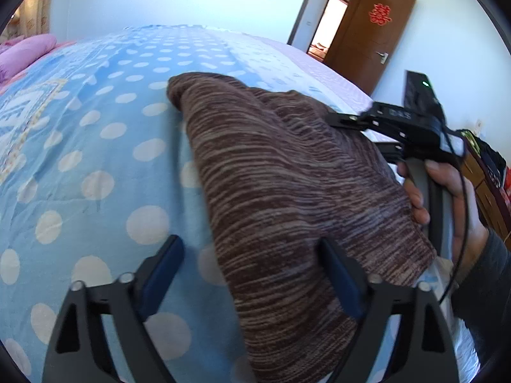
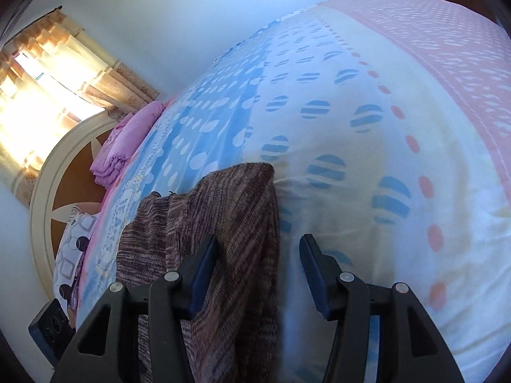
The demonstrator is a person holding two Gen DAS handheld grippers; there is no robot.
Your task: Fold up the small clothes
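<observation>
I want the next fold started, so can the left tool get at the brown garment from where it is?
Probably yes: the left tool stands open with the brown striped garment edge already between its fingers, nothing blocking.

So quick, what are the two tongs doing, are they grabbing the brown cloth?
Left tongs: open; the brown cloth lies between them, not pinched.
Right tongs: open; the cloth's edge is between them, not gripped.

Polka-dot bedspread [image 1: 95, 146]; pink pillow [image 1: 25, 54]; wooden door [image 1: 370, 32] ajar; curtains [image 2: 64, 73].
</observation>
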